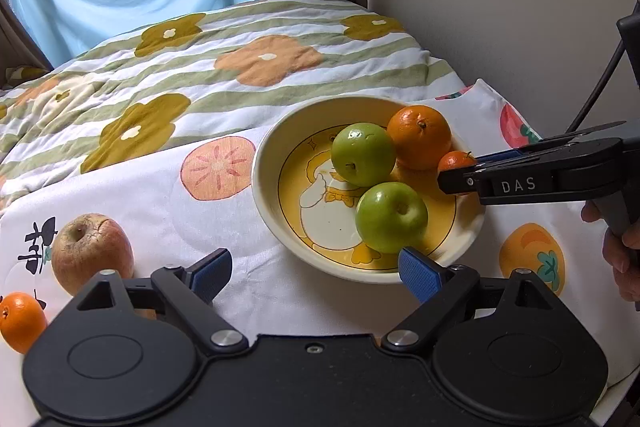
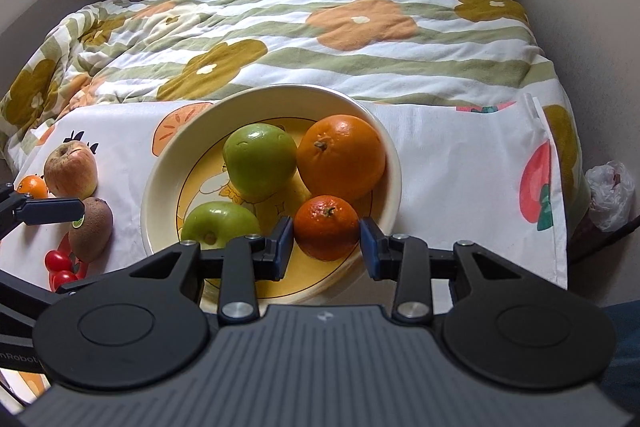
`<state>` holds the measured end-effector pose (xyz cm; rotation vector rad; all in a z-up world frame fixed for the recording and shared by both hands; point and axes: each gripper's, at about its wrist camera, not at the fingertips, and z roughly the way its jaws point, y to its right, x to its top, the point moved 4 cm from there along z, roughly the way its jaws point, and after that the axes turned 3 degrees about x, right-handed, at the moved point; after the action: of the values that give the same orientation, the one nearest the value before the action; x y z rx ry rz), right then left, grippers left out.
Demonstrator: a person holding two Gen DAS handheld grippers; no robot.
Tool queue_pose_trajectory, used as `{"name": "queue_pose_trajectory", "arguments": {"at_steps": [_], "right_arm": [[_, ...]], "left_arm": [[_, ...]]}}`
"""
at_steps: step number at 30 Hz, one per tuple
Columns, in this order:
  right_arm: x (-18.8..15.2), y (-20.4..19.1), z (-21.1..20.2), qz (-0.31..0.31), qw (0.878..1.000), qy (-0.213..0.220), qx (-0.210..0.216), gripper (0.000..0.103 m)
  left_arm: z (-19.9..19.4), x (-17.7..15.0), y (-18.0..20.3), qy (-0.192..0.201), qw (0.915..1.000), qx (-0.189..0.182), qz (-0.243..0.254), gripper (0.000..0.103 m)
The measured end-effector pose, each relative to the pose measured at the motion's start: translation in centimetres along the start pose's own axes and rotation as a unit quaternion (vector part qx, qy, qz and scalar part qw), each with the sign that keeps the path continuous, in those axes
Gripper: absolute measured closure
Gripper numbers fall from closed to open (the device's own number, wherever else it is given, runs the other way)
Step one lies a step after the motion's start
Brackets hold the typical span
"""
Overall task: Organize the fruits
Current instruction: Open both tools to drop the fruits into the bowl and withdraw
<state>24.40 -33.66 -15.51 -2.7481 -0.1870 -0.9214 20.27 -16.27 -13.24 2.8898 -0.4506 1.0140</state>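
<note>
A cream bowl (image 1: 264, 195) (image 2: 160, 187) with a yellow duck print holds two green apples (image 1: 363, 154) (image 1: 391, 217), a large orange (image 1: 419, 136) (image 2: 341, 157) and a small mandarin (image 2: 326, 227) (image 1: 454, 161). My right gripper (image 2: 326, 247) (image 1: 452, 183) is over the bowl with its pads on both sides of the mandarin, touching or nearly so. My left gripper (image 1: 316, 275) is open and empty at the bowl's near rim. A reddish apple (image 1: 91, 251) (image 2: 70, 169) and a small orange (image 1: 21, 321) (image 2: 33, 185) lie on the cloth to the left.
A kiwi (image 2: 90, 229) and cherry tomatoes (image 2: 60, 267) lie left of the bowl. The fruit-print cloth (image 1: 240, 291) covers the surface, with a flowered quilt (image 1: 200, 75) behind. A wall is to the right, and a plastic bag (image 2: 610, 195) is beyond the right edge.
</note>
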Motion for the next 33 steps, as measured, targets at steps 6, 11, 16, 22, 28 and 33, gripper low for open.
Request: {"name": "queue_pose_trajectory", "arguments": {"at_steps": [6,11,16,22,28,33], "right_arm": [[0.1,-0.3,-1.2,-0.021,0.999,0.030,0.005,0.013],[-0.1,0.6,-2.2,-0.001,0.999,0.043,-0.006,0.000],[-0.3,1.0,-3.2,0.004,0.999,0.047,-0.006,0.000],[-0.4,0.9,-5.2,0.006,0.998,0.055,-0.002,0.000],[-0.7,0.9,-7.9,0.006,0.998,0.067,0.000,0.000],[-0.8,0.4,-10.4,-0.002,0.997,0.076,0.004,0.000]], "left_arm": [[-0.1,-0.4,0.1,0.001,1.0000,0.008,0.004,0.010],[-0.9,-0.8,0.4,0.004,0.9999,0.014,0.000,0.010],[-1.7,-1.0,0.8,0.009,0.9997,0.020,-0.002,0.010],[-3.6,-1.2,1.2,0.024,0.9990,0.033,-0.019,0.010],[-6.6,-1.4,1.6,0.049,0.9967,0.055,-0.034,0.010],[-9.7,-2.1,1.6,0.072,0.9929,0.078,-0.054,0.010]]}}
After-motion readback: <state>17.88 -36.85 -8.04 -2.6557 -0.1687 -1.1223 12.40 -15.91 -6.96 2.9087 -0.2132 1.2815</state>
